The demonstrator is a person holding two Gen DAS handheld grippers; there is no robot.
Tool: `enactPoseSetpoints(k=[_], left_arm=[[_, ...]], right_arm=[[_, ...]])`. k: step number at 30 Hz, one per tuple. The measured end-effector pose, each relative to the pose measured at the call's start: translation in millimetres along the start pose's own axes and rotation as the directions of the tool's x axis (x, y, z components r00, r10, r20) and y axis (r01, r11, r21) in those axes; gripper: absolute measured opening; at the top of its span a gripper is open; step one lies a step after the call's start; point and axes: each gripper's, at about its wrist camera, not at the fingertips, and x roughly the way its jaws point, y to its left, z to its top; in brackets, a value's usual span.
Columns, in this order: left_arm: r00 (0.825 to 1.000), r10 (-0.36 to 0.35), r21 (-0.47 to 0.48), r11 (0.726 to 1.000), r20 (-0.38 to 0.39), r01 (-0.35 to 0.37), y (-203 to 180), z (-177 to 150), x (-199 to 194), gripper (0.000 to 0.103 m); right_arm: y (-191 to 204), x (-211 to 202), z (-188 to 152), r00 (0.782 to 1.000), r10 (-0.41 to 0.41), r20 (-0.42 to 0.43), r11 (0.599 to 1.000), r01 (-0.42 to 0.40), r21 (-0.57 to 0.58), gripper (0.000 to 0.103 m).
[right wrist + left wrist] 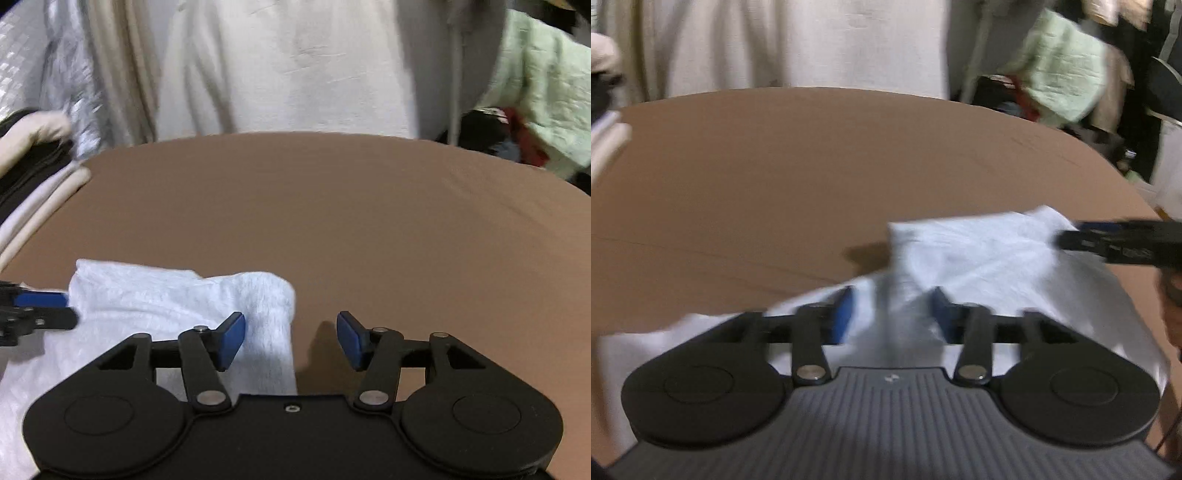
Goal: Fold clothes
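Note:
A white garment (990, 251) lies partly folded on the brown table (775, 166), near its front edge. My left gripper (892, 314) stands open low over the garment, with a raised ridge of the fabric between its blue pads (846, 314); they do not press on it. From the right, my right gripper (1071, 236) reaches over the cloth's far corner. In the right wrist view the same garment (147, 295) lies at the lower left, and my right gripper (291, 341) is open over its right edge with nothing held. The left gripper (66, 310) shows at the left edge.
A stack of folded clothes (33, 173) in cream, white and black sits at the table's left side. A white curtain (277, 66) hangs behind the table (369, 221). A pale green quilted cloth (1060, 66) and dark clutter stand at the back right.

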Motion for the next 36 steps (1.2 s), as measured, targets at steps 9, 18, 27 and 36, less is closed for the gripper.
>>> enactPoseSetpoints(k=[9,18,27,36], left_arm=[[0.959,0.181,-0.137,0.967,-0.220,-0.214,78,-14,-47,0.068],[0.991,0.040,-0.318,0.945,-0.130,-0.080,136,-34,-81,0.068],[0.978,-0.003,-0.445,0.890,-0.209,-0.093,170,-47,-51,0.070],[0.976,-0.163,-0.535,0.843,-0.146,0.061,170,-52,-39,0.045]], right_arm=[[88,-64,-19,0.970,0.240,0.036,0.939,-0.223,-0.262,0.058],[178,-45,-82,0.960,0.219,-0.172,0.871,-0.272,-0.409,0.055],[207,-105,-106,0.882,0.449,-0.144,0.787,-0.467,-0.404,0.056],[265,-100,-143,0.886,0.399,-0.236,0.654,-0.455,-0.605,0.056]])
